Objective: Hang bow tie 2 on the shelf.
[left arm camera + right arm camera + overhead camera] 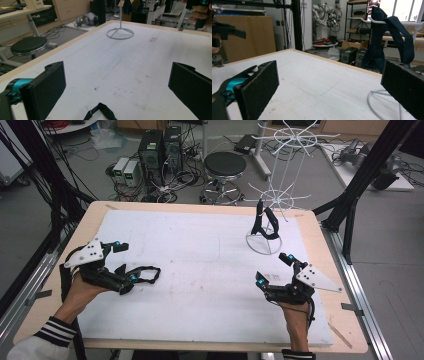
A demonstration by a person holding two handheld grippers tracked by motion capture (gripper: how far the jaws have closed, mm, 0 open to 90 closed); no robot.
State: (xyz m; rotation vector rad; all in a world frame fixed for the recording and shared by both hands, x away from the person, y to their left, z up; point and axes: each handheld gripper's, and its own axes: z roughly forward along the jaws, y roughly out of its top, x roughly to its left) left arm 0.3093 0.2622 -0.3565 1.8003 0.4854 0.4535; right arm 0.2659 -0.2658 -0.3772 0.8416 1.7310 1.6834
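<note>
High view: the left hand-held gripper point(131, 264) hangs released over a black strap point(146, 274) lying on the bench point(200, 270) at near left. Right hand-held gripper point(274, 270) is released too (idle). Next, probably: lower, pinch the strap, carry it to the far-right rack point(280, 195), where another strap point(265, 224) hangs.

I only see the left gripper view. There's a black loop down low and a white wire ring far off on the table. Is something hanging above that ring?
Observer: Yes. A tall white wire rack rises from it, and a dark fabric strap hangs from a low arm.
Operator: Is my black loop a strap too?
Observer: Yes, a long black strap lying flat on the white mat, beside the left gripper.
Operator: Is the other gripper holding anything?
Observer: No. The right gripper has open jaws with nothing between them.
</note>
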